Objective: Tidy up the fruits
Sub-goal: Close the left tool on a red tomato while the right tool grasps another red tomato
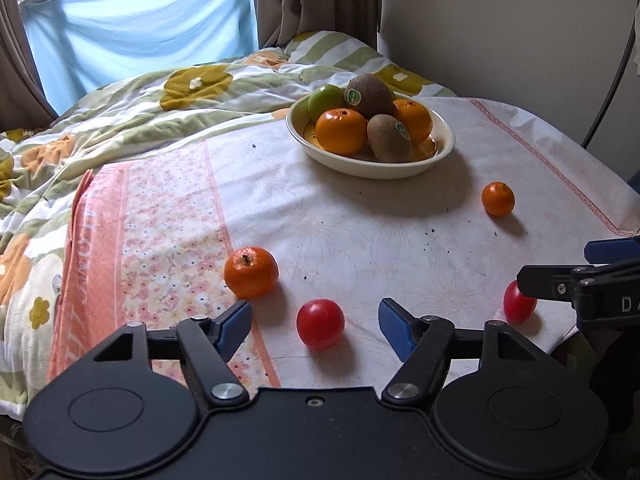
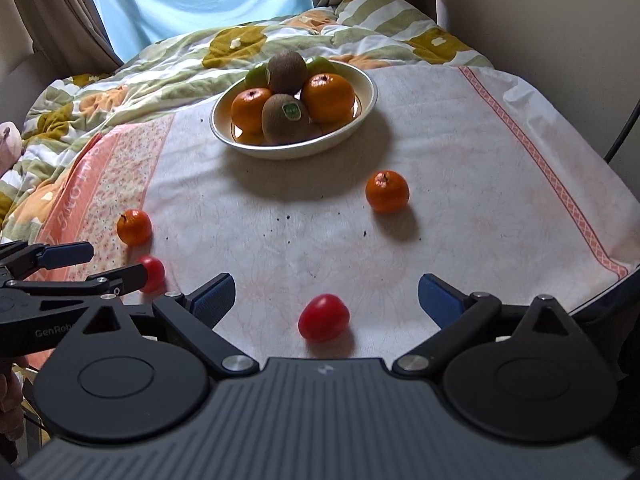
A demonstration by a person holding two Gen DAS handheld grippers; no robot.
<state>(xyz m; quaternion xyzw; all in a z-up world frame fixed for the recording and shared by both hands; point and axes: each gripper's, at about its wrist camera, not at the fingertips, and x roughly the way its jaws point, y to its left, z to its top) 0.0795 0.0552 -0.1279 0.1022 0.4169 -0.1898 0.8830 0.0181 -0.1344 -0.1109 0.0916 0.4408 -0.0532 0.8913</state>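
A cream bowl (image 1: pixel 444 136) holds oranges, kiwis and a green apple; it also shows in the right wrist view (image 2: pixel 370 92). Loose on the cloth lie two red tomatoes and two small oranges. My left gripper (image 1: pixel 316 318) is open, with a tomato (image 1: pixel 320 323) just ahead between its blue fingers and an orange (image 1: pixel 251 272) off its left finger. My right gripper (image 2: pixel 326 294) is open, with the other tomato (image 2: pixel 324 317) between its fingers. The second orange (image 2: pixel 387 192) lies farther ahead. Each gripper shows at the edge of the other's view.
The fruits lie on a white and pink floral cloth (image 1: pixel 360 232) over a bed. A rumpled flowered quilt (image 1: pixel 120 120) lies to the left and behind. A wall (image 1: pixel 500 20) stands at the right, a window with a blue sheet (image 1: pixel 140 28) behind.
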